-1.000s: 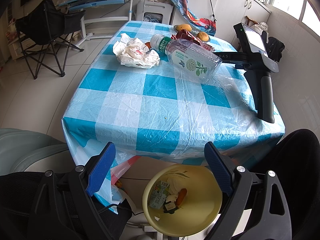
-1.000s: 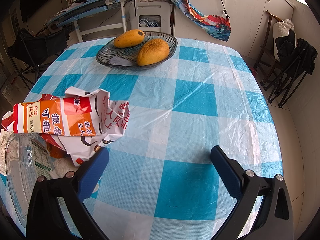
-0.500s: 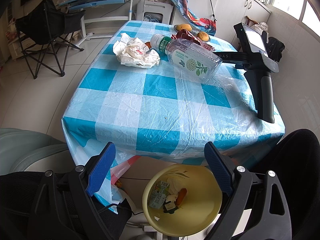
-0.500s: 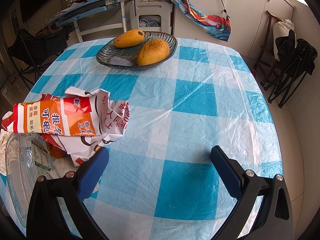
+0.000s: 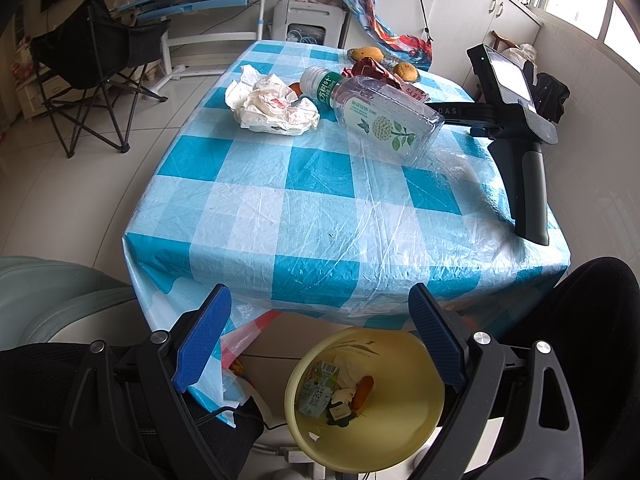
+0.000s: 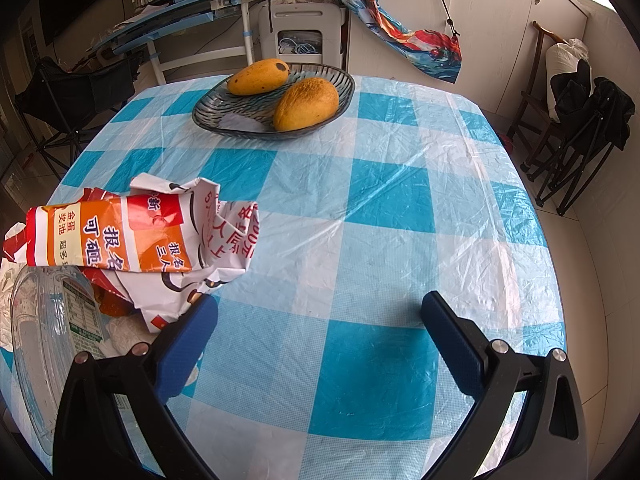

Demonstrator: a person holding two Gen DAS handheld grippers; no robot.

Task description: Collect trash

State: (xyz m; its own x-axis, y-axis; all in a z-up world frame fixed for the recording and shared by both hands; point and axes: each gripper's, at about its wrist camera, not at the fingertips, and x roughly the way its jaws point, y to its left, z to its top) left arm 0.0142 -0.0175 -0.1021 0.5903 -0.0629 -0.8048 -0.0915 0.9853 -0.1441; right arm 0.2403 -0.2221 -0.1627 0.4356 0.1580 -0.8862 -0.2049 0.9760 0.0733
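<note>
A clear plastic bottle [image 5: 376, 114] with a green label lies on its side on the blue checked table [image 5: 320, 208], beside crumpled white paper [image 5: 276, 106]. It also shows at the left edge of the right wrist view [image 6: 48, 344], next to a crumpled orange and white wrapper [image 6: 132, 240]. A yellow bin [image 5: 364, 400] with trash inside stands on the floor below the table's near edge. My left gripper [image 5: 320, 344] is open and empty above the bin. My right gripper [image 6: 320, 344] is open and empty over the table, its body visible in the left wrist view [image 5: 516, 120].
A glass dish [image 6: 276, 100] holding two mangoes stands at the table's far side. A folding chair [image 5: 96, 72] and a desk stand to the left. A black chair [image 6: 580, 128] stands at the right. A red and white plastic bag [image 5: 240, 340] hangs under the table.
</note>
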